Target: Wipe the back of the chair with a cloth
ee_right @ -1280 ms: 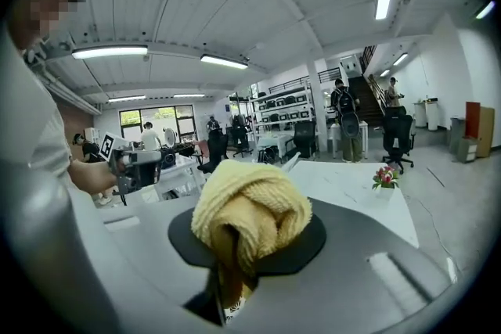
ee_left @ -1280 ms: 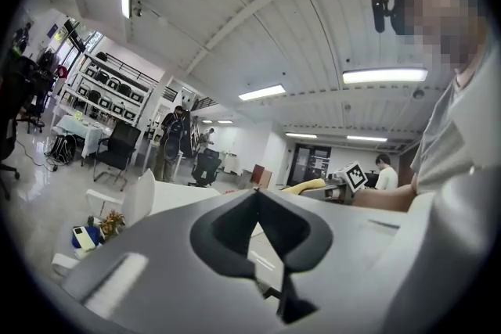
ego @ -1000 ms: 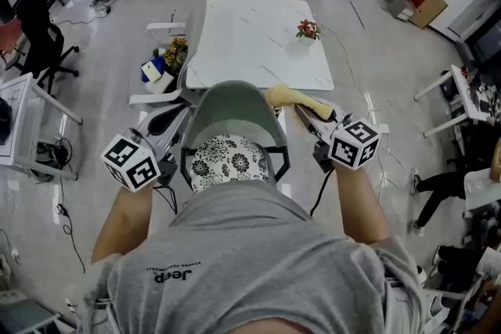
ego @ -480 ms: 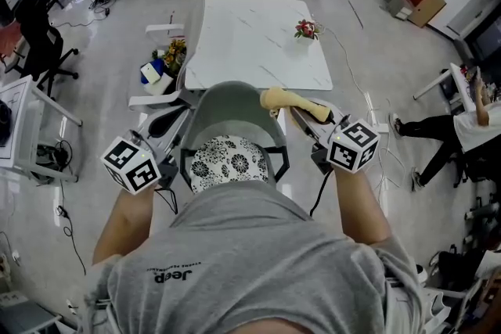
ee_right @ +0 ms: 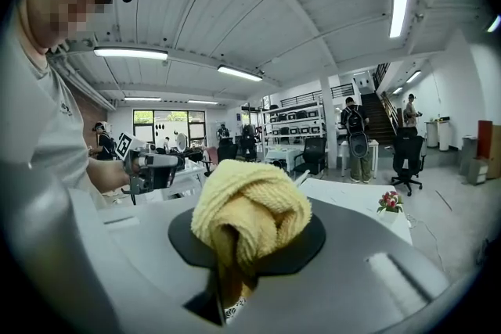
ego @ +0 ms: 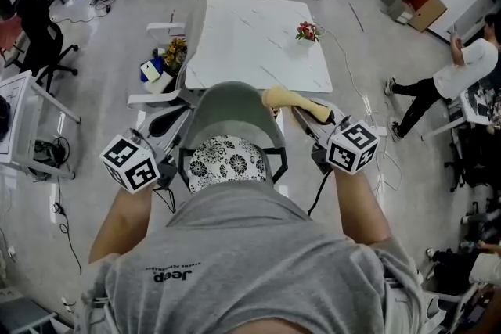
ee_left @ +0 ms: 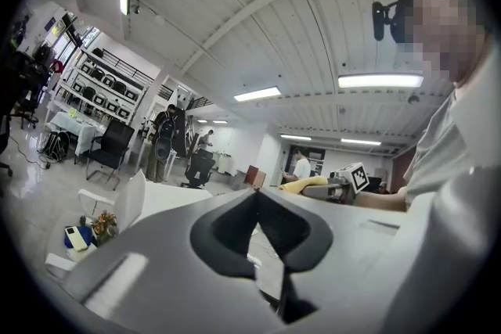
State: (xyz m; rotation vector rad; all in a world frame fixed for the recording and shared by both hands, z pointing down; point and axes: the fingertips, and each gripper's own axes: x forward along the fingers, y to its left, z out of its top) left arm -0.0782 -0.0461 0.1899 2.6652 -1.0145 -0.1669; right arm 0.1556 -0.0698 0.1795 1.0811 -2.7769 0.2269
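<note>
A chair with a grey-green curved back and a floral seat cushion stands directly below me. My right gripper is shut on a bunched yellow cloth, whose free end lies at the right top edge of the chair back. In the right gripper view the cloth bulges out of the jaws and hides the tips. My left gripper is at the left side of the chair back, its jaws together with nothing between them.
A white marble table stands just beyond the chair, with a small flower pot on it. A white chair with bright items stands at the left. Office chairs ring the room. A person walks at the right. Cables lie on the floor.
The right gripper and cloth shifted slightly left, toward the chair back's top edge. The left gripper barely moved. A person at the right walked farther up the room.
</note>
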